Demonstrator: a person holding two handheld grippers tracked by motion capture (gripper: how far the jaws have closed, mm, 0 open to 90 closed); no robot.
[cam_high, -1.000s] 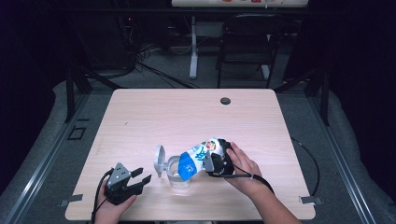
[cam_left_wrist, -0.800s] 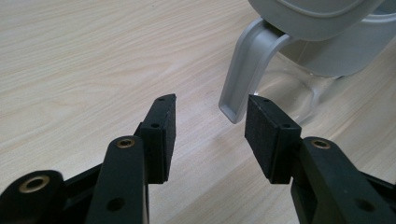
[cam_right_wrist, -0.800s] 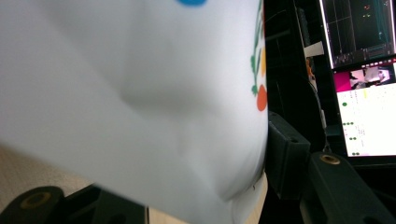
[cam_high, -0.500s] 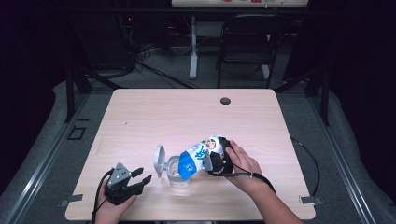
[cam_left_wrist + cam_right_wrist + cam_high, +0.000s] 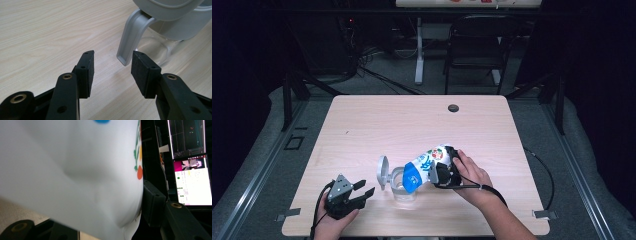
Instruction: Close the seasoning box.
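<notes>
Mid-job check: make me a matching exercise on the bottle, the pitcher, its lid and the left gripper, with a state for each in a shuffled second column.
1. bottle
2. pitcher
3. lid
4. left gripper

A. flipped open, standing up
B. jaws apart, nothing between them
C. tilted, clamped in the right gripper
D. upright on the table, clear-walled

Pairs: 1-C, 2-D, 3-A, 4-B

jug (image 5: 170,22) cut off at top, bottle (image 5: 75,170) blurred
</notes>
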